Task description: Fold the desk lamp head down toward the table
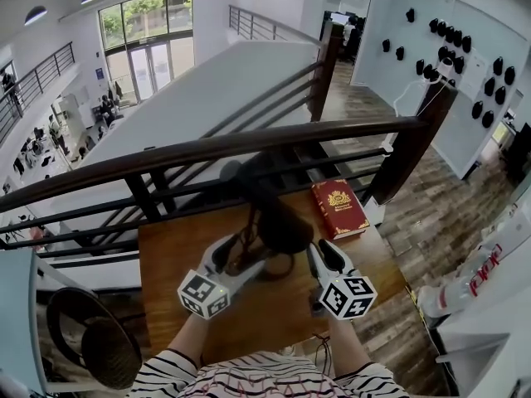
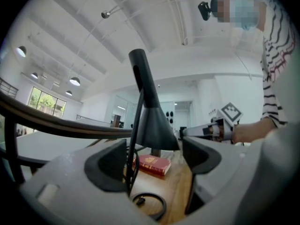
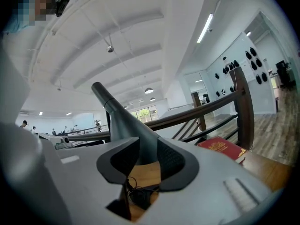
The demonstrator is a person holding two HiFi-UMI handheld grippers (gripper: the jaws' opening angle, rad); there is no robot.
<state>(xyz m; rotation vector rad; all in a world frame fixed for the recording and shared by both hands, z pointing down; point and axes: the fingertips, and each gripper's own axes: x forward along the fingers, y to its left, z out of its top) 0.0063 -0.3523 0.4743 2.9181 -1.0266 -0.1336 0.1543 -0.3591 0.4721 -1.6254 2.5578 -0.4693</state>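
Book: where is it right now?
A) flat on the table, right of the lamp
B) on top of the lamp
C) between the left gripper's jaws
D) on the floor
A: the head view shows the red book lying flat on the table, just right of the lamp, with neither gripper on it.

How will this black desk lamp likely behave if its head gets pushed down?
The desk lamp looks top-heavy: a wide cone head on a thin stem, so it may tip rather than fold. Its loose cord probably drags along floppily.
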